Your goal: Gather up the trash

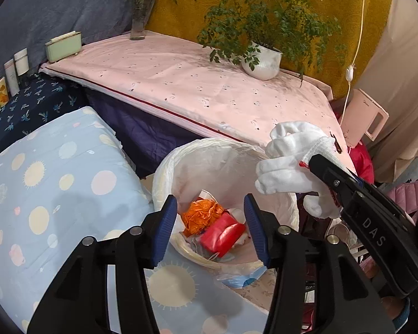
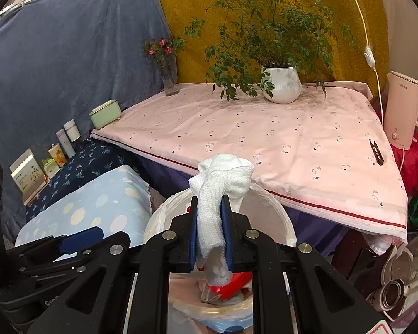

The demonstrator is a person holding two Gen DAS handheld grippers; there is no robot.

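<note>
Now your right gripper (image 2: 210,239) clamps the soft, light white glove (image 2: 223,186) mid-length above the bin (image 1: 164,172); left gripper (image 1: 210,231) gapes empty.

"DAS" on the right claw (image 1: 306,164); "Midea" on the kettle (image 2: 404,111).

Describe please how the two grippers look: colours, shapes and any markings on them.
Both are the same build: a black plastic frame with triangular cut-outs and round silver rivets, ending in two blue ribbed pads. The left gripper shows this plainly. The right gripper matches it, and its side carries the white letters DAS. No cables or sleeves are visible.
</note>
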